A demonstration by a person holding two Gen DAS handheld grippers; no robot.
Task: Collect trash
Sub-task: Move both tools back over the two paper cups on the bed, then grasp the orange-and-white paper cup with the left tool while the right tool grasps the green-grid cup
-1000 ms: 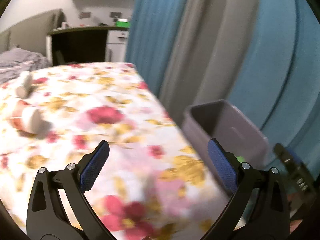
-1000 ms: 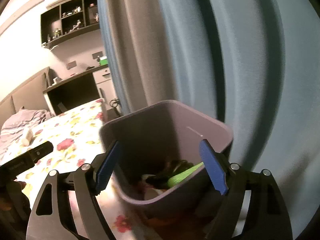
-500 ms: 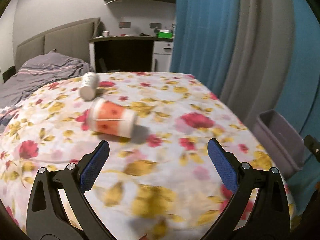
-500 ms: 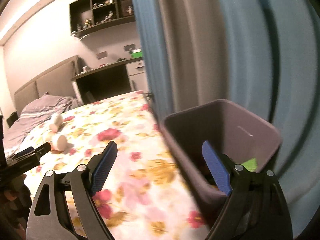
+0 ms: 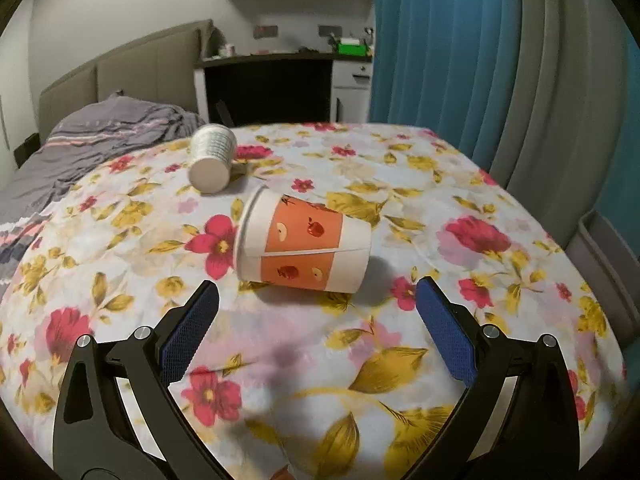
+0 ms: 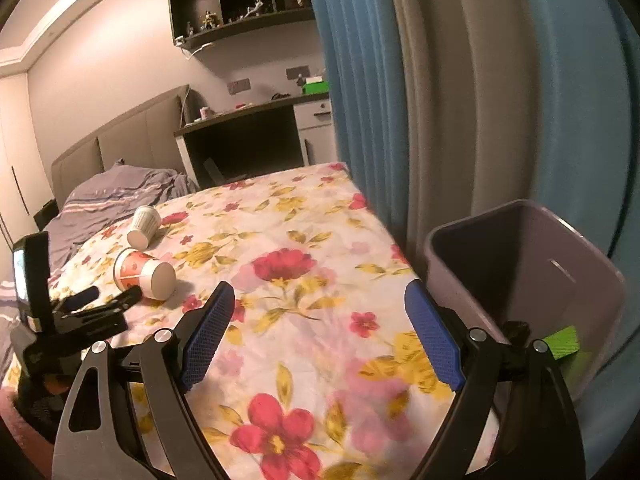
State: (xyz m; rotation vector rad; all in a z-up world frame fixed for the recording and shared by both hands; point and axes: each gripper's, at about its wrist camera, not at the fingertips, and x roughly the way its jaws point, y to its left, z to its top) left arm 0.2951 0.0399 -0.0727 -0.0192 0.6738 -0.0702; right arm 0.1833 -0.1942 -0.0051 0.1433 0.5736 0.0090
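Bed (image 5: 304, 344) w/ floral sheet has lots of bare room around the cups. Its right edge runs along the curtain (image 6: 360, 80); the bin (image 6: 528, 264) stands just beside that edge. Orange cup (image 5: 304, 254) lies on its side mid-bed, white cup (image 5: 211, 159) just behind it, apart. Left gripper (image 5: 316, 330) tilts down, spread wide, empty, cup just ahead of its fingertips. Right gripper (image 6: 316, 336) also spread, nothing between, over the bed edge near the bin.
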